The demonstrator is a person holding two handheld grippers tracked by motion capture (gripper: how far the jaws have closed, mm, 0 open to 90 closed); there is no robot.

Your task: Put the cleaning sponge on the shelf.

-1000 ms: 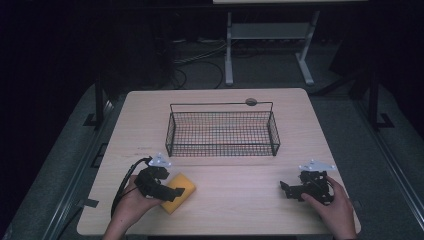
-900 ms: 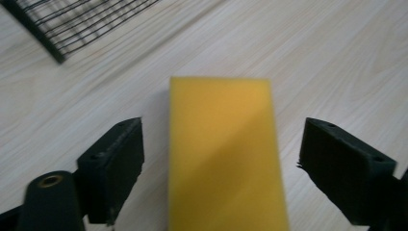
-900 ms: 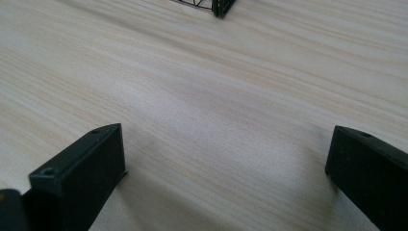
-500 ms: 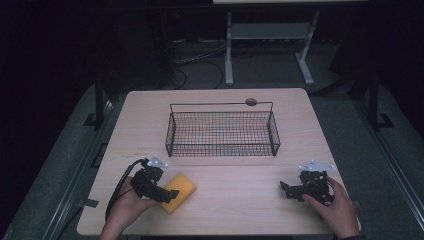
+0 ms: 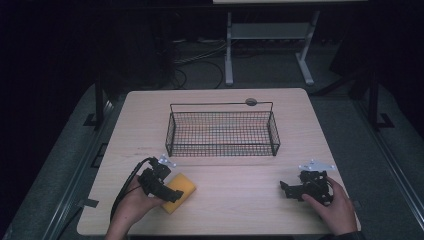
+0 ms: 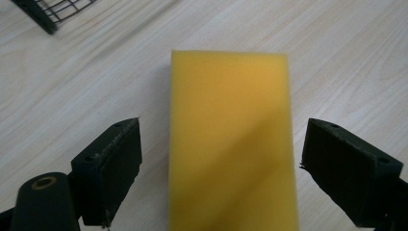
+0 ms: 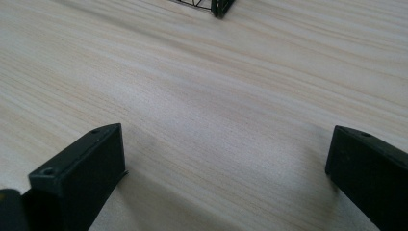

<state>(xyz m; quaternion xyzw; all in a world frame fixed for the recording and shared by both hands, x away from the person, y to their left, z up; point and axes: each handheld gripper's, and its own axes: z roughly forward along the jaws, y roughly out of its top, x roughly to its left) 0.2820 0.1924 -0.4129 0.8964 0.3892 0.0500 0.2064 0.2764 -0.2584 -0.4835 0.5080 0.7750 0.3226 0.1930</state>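
Note:
A yellow sponge (image 5: 182, 189) lies flat on the wooden table (image 5: 240, 200) near its front left. My left gripper (image 5: 171, 194) reaches over the sponge's near end. In the left gripper view the sponge (image 6: 231, 144) lies between the two jaws of the left gripper (image 6: 226, 129) with a gap on each side. The jaws have just been opening and do not press on it. At the front right, my right gripper (image 5: 286, 188) rests low over bare wood. In the right gripper view the right gripper (image 7: 226, 132) stands open with nothing between its jaws.
A black wire basket (image 5: 222, 106) stands in the middle of the table, beyond both grippers; its corner shows as the basket (image 6: 48, 14) and the basket (image 7: 219, 6) in the gripper views. A small dark disc (image 5: 251, 101) lies behind it. The floor beyond is dark, with a white stand.
The left hand and gripper have edged slightly left and back along the sponge. The sponge and the right gripper have stayed where they were.

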